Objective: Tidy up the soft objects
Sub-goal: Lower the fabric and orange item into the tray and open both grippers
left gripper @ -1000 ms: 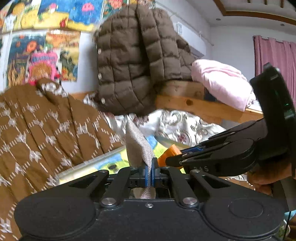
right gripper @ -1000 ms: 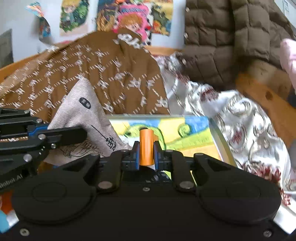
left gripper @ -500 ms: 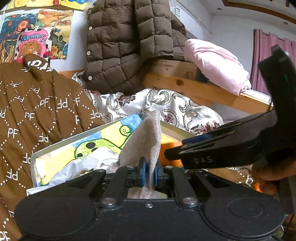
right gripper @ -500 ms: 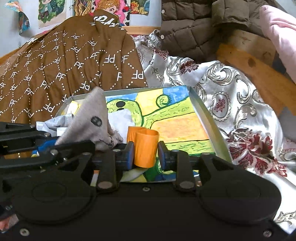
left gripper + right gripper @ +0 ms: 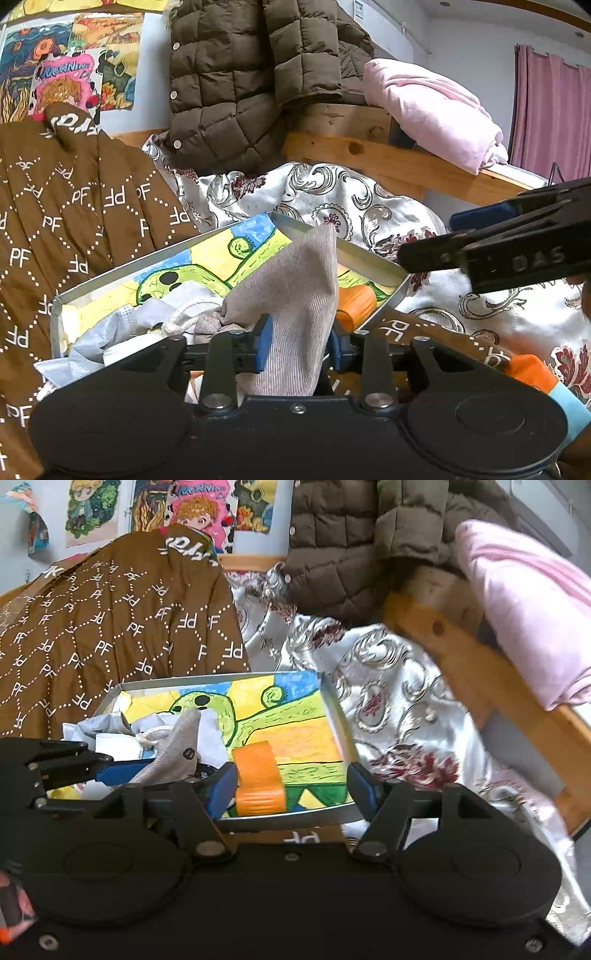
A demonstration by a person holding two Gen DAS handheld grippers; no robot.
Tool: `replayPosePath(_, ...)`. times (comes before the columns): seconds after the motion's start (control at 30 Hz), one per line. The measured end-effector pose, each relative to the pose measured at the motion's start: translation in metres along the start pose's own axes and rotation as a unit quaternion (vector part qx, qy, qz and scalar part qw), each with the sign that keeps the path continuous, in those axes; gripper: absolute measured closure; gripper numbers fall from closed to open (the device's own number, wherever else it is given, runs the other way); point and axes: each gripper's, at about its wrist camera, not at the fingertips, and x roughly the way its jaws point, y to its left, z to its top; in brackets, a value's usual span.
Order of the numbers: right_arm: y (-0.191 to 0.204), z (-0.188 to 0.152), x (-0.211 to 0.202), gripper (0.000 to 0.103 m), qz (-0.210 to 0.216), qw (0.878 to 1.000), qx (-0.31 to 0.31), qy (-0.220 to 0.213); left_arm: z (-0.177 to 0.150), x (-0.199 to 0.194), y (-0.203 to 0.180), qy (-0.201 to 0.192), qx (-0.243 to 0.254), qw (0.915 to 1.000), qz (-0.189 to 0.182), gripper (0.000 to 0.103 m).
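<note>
Ribbed grey pouch [image 5: 291, 295]; folded orange cloth [image 5: 258, 779]; metal tray [image 5: 340, 720]

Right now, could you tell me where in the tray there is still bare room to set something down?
The tray's right half is mostly free: the painted floor between the orange piece and the right and far walls. The left half is crowded with the grey cloth, a white cord and pale fabric.
</note>
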Motion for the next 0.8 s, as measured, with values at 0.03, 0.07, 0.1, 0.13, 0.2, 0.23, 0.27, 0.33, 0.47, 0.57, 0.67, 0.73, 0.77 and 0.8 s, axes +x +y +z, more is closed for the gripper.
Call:
replayPosePath(0.03, -0.002, 0.000, -0.006, 0.039, -0.001, 1.000, -0.002, -0.004, 0.000, -0.003, -0.001, -0.001, 0.001, 1.0000, 0.001, 0.057)
replayPosePath(0.07, -0.005, 0.000, -0.012, 0.036, -0.002, 1.000, -0.002, -0.008, 0.000, -0.006, -0.002, -0.001, 0.000, 1.0000, 0.002, 0.054)
replayPosePath(0.1, -0.008, -0.001, -0.017, 0.034, -0.001, 1.000, -0.001, -0.011, 0.000, -0.008, -0.003, -0.003, 0.000, 1.0000, 0.004, 0.050)
replayPosePath(0.13, -0.010, -0.001, -0.022, 0.032, -0.001, 1.000, 0.001, -0.014, 0.000, -0.012, -0.005, -0.004, -0.001, 1.0000, 0.005, 0.049)
replayPosePath(0.2, -0.016, -0.003, -0.033, 0.028, 0.001, 1.000, 0.006, -0.017, 0.001, -0.017, -0.007, -0.005, 0.000, 1.0000, 0.004, 0.046)
replayPosePath(0.23, -0.018, -0.004, -0.038, 0.027, 0.001, 1.000, 0.008, -0.018, 0.000, -0.021, -0.009, -0.005, 0.003, 1.0000, 0.004, 0.043)
replayPosePath(0.27, -0.019, -0.005, -0.044, 0.025, 0.001, 1.000, 0.008, -0.020, -0.001, -0.024, -0.010, -0.005, 0.005, 1.0000, 0.005, 0.043)
replayPosePath(0.33, -0.022, -0.008, -0.056, 0.021, 0.003, 1.000, 0.009, -0.023, -0.003, -0.033, -0.013, -0.005, 0.006, 0.9999, 0.007, 0.041)
replayPosePath(0.47, -0.023, -0.016, -0.083, 0.017, 0.007, 0.999, 0.007, -0.031, -0.009, -0.057, -0.018, -0.011, 0.009, 0.9998, 0.012, 0.037)
replayPosePath(0.57, -0.021, -0.023, -0.105, 0.014, 0.010, 0.999, 0.003, -0.040, -0.013, -0.079, -0.022, -0.022, 0.014, 0.9995, 0.016, 0.031)
replayPosePath(0.67, -0.019, -0.029, -0.127, 0.009, 0.011, 0.999, 0.003, -0.052, -0.016, -0.102, -0.024, -0.029, 0.013, 0.9993, 0.020, 0.027)
replayPosePath(0.73, -0.018, -0.033, -0.143, 0.007, 0.013, 0.998, 0.004, -0.059, -0.018, -0.117, -0.025, -0.033, 0.008, 0.9992, 0.022, 0.022)
replayPosePath(0.77, -0.016, -0.035, -0.151, 0.006, 0.013, 0.998, 0.004, -0.061, -0.020, -0.126, -0.026, -0.036, 0.006, 0.9991, 0.023, 0.020)
replayPosePath(0.8, -0.015, -0.038, -0.159, 0.005, 0.015, 0.998, 0.005, -0.064, -0.021, -0.136, -0.027, -0.039, 0.004, 0.9989, 0.025, 0.018)
